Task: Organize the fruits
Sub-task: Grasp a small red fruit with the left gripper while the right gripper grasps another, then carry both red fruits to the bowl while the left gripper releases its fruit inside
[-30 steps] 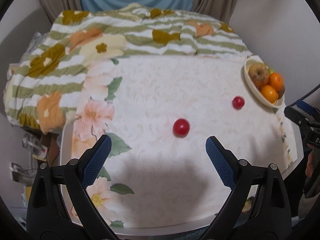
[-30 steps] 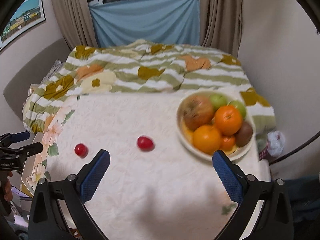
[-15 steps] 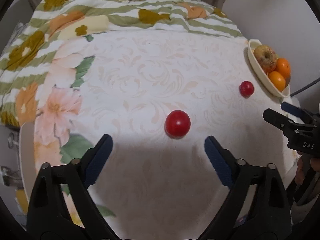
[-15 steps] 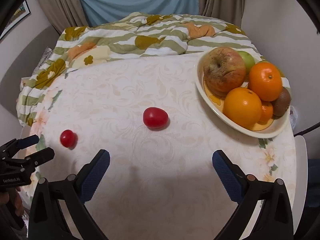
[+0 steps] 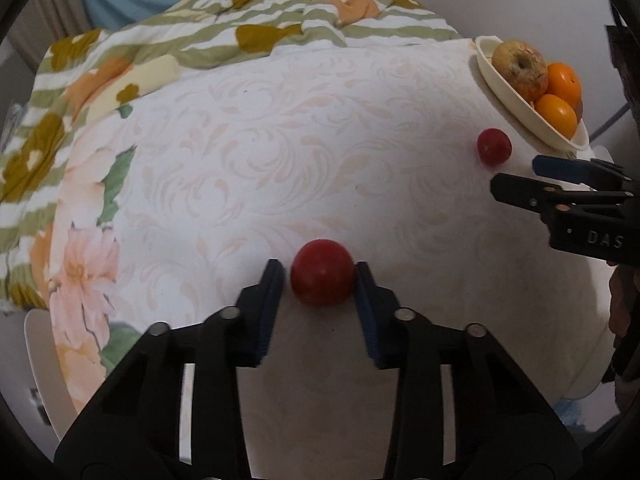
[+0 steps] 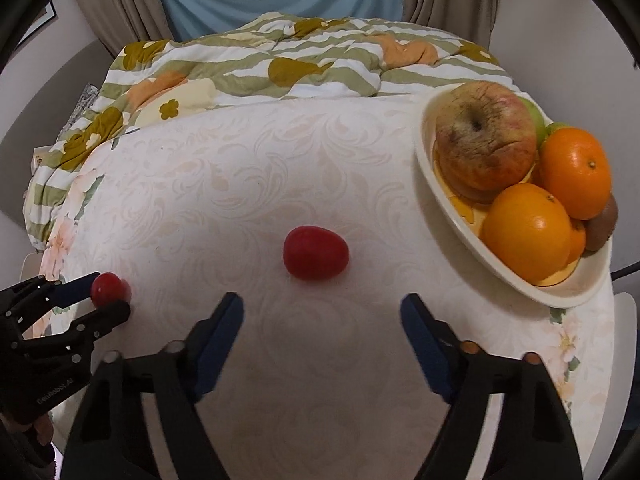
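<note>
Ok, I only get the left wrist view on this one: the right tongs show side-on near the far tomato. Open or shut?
Observer: Open. In the right wrist view the right tongs are spread wide with nothing between them.
Operator: Where's that tomato relative to them?
Observer: The oval tomato lies on the tablecloth just ahead of the fingertips, touching neither.
Operator: Anything in the bowl I'm missing?
Observer: A kiwi at the bowl's right edge and green fruit behind the apple.
</note>
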Motion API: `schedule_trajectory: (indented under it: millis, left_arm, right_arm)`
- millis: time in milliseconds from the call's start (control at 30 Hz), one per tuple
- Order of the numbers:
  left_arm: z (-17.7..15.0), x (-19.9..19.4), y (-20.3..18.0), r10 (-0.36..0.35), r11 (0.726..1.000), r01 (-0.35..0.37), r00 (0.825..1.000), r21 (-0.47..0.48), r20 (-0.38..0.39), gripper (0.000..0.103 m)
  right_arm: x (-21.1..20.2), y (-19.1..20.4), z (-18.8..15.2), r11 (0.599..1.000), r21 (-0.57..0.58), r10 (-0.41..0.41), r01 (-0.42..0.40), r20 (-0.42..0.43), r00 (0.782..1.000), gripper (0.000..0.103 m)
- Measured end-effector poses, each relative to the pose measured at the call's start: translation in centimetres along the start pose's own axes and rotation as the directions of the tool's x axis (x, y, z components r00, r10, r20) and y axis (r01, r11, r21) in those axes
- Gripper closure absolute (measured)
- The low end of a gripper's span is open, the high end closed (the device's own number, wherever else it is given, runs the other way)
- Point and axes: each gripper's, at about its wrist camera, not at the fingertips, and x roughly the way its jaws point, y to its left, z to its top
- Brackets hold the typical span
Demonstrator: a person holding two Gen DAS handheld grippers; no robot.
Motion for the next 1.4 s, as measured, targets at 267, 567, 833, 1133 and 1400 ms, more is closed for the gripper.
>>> schedule_trajectory:
  millis: [267,567,833,1133,1400]
  left_arm:
    - [0.0,0.0,0.3,0.003,1.000,-0.003,1.000,-0.009,-0.001,0.066]
    - [-0.4,-0.3,1.7,0.027,0.999,-0.027,1.000,-0.037,0.007,0.066]
    - [-0.5,-1.7,3.0,0.048,0.996,-0.046,0.999,-0.079,0.024,0.066]
    - [0.5,-5.5,3.3,0.056,0.994,-0.048,0.995,-0.100,0.086,0.066]
    - [3.6,-8.9,1.3,0.039,0.997,-0.026,0.985,-0.078,0.170,0.066]
  right_arm:
    - [0.9,0.7,0.8,1.000,-0.023,0.011,-0.011,0.002,1.000,0.043]
    - [1.3,0.7,1.7,0.999,-0.030,-0.009,0.010,0.034,0.999,0.070]
    - [-0.7,1.2,1.7,0.999,-0.035,0.012,-0.009,0.073,0.997,0.070]
    - [-4.6,1.5,1.8,0.999,-0.044,0.024,-0.019,0.123,0.992,0.070]
    - [-9.2,-0.5,2.6,0.999,-0.036,0.015,-0.008,0.194,0.981,0.070]
